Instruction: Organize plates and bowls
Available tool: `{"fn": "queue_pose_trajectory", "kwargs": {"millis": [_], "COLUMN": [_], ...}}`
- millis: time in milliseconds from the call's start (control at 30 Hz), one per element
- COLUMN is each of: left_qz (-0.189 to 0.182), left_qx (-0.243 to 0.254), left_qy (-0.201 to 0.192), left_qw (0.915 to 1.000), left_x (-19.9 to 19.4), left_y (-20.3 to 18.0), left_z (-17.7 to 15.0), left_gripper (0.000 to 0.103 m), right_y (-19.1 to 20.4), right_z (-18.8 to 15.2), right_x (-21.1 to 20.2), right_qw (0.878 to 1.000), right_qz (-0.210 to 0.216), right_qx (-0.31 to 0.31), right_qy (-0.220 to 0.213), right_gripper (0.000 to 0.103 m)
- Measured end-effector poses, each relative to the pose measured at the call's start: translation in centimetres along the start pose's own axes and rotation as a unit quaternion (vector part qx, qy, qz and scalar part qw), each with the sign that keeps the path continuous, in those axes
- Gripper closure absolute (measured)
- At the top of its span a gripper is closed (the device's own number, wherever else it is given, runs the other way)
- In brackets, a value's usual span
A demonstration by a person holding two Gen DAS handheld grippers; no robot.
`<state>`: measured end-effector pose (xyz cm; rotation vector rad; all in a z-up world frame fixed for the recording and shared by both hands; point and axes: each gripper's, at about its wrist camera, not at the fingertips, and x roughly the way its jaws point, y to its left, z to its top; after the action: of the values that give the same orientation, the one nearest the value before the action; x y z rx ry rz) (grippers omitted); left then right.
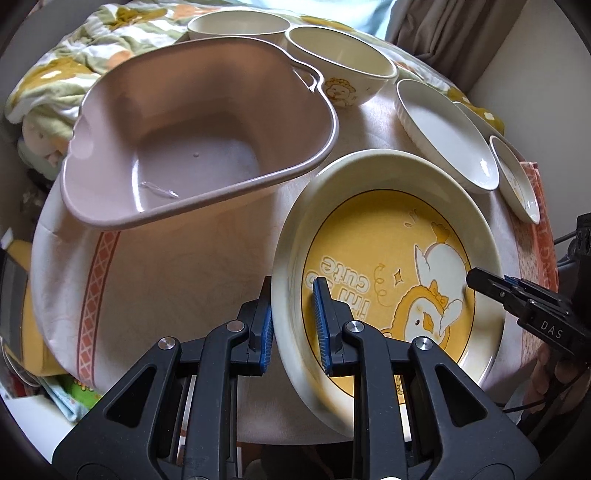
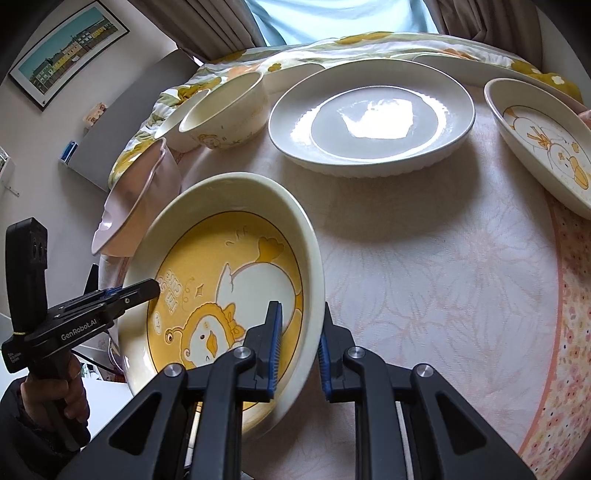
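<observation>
Left tongs [image 1: 293,325] and right tongs [image 2: 301,347] each clamp opposite rims of the cream ceramic duck-printed plate [image 1: 388,280], hiding its underside.

A round table [image 2: 443,295] under a pale pink floral tablecloth [image 2: 424,258] stands beside a bed with a yellow-flowered quilt [image 1: 92,40]. Brown curtains [image 2: 207,33] frame a bright window [image 2: 332,18]. A framed picture [image 2: 70,48] of colourful buildings hangs on the white wall [image 2: 33,133].
</observation>
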<state>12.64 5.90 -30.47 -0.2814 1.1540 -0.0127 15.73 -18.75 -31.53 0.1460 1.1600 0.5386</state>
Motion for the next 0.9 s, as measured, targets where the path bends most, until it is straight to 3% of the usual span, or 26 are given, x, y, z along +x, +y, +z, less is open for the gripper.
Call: {"fn": "queue_pose_trajectory", "kwargs": {"millis": [400, 467, 500, 567, 600, 633, 700, 900], "left_qz": [0.010, 0.022, 0.034, 0.062, 0.065, 0.064, 0.065, 0.065], "left_qx": [0.001, 0.004, 0.009, 0.017, 0.017, 0.015, 0.013, 0.019], "left_qy": [-0.005, -0.006, -0.005, -0.005, -0.011, -0.022, -0.035, -0.050], "left_qw": [0.9999, 0.9997, 0.9994, 0.9979, 0.9977, 0.9976, 0.9972, 0.9965], "left_x": [-0.4, -0.7, -0.8, -1.0, -1.3, -1.9, -2.8, -6.5], "left_y": [0.2, 0.2, 0.0, -0.1, -0.1, -0.1, 0.0, -1.1], "left_z": [-0.6, -0.6, -0.6, -0.7, -0.8, -0.9, -1.1, -1.1], "left_gripper": [0.085, 0.081, 0.073, 0.045, 0.022, 0.011, 0.008, 0.008], "right_y": [1.0, 1.0, 0.9, 0.9, 0.7, 0.7, 0.5, 0.7], "right_z": [0.2, 0.2, 0.2, 0.1, 0.0, 0.0, -0.1, -0.4], "right_x": [0.6, 0.6, 0.5, 0.3, 0.1, -0.1, -0.8, -4.8], "right_qw": [0.999, 0.999, 0.999, 0.998, 0.998, 0.998, 0.998, 0.995], "right_qz": [-0.034, -0.037, -0.044, -0.056, -0.060, -0.062, -0.062, -0.071], "right_qx": [-0.022, -0.020, -0.019, -0.018, -0.017, -0.016, -0.013, -0.020], "right_qy": [0.004, 0.000, -0.001, -0.002, -0.004, -0.008, -0.016, -0.072], "right_gripper": [0.087, 0.087, 0.086, 0.078, 0.061, 0.037, 0.007, 0.003]}}
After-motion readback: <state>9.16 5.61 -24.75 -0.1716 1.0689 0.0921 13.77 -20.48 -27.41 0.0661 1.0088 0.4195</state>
